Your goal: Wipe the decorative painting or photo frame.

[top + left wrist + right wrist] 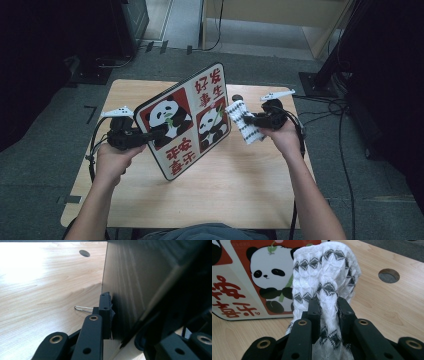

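A square board [186, 120] printed with pandas and red characters stands tilted on edge over the wooden table [240, 185]. My left gripper [150, 136] is shut on its left edge; in the left gripper view the jaws clamp the board's plain wood-grain back [125, 285]. My right gripper [248, 120] is shut on a white cloth [243, 121] with grey diamond pattern, held just beside the board's right edge. In the right gripper view the cloth [324, 277] bunches up between the jaws in front of the panda picture [262, 277].
A round cable hole [389, 275] sits in the tabletop near the cloth. A metal clip [83, 308] lies on the wood by the left jaws. Cables [335, 107] trail over the grey floor to the right, and dark equipment stands at both far corners.
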